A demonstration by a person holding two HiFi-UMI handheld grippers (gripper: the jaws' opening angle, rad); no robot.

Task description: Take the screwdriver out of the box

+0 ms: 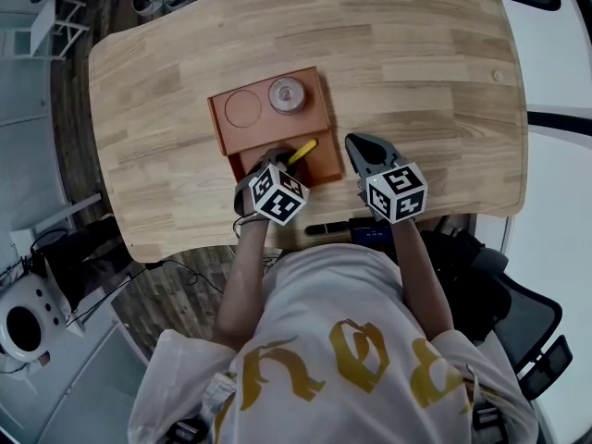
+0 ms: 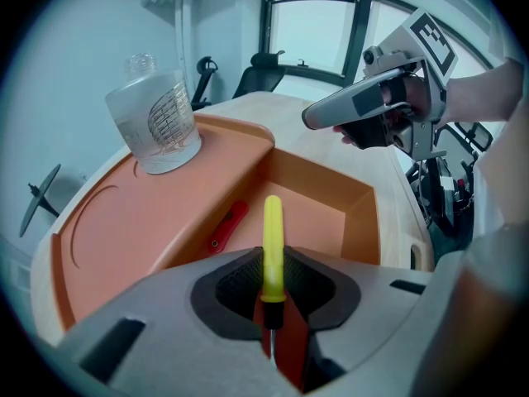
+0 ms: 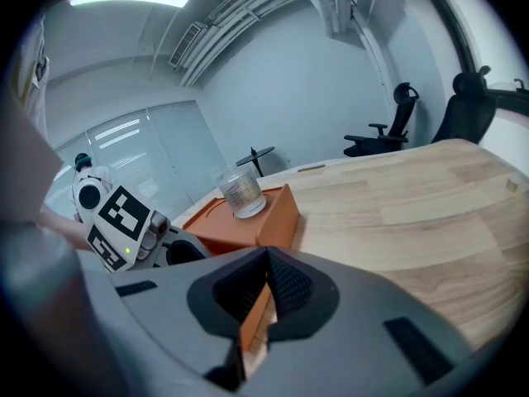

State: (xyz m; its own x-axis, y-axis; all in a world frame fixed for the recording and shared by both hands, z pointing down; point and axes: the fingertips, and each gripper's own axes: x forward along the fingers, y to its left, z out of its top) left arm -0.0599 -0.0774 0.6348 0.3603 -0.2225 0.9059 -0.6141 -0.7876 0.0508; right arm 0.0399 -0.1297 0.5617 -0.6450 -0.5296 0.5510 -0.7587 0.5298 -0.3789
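The orange box (image 1: 220, 128) lies on the wooden table (image 1: 416, 72); it has a raised shelf and a deeper compartment (image 2: 322, 213). My left gripper (image 1: 277, 158) hangs over that compartment and is shut on the screwdriver (image 2: 272, 238). Its yellow handle (image 1: 302, 151) points away from the jaws and its thin shaft runs back between them. My right gripper (image 1: 356, 146) hovers just right of the box. In the right gripper view its jaws (image 3: 263, 292) stand together, and only a sliver of the box (image 3: 273, 217) shows in the slit between them.
A glass jar (image 1: 287, 95) stands on the box's shelf beside a round recess (image 1: 244, 109). A small red tool (image 2: 227, 226) lies in the compartment. The table's near edge (image 1: 185, 239) is close to the person's body. Office chairs (image 3: 397, 131) stand beyond the far side.
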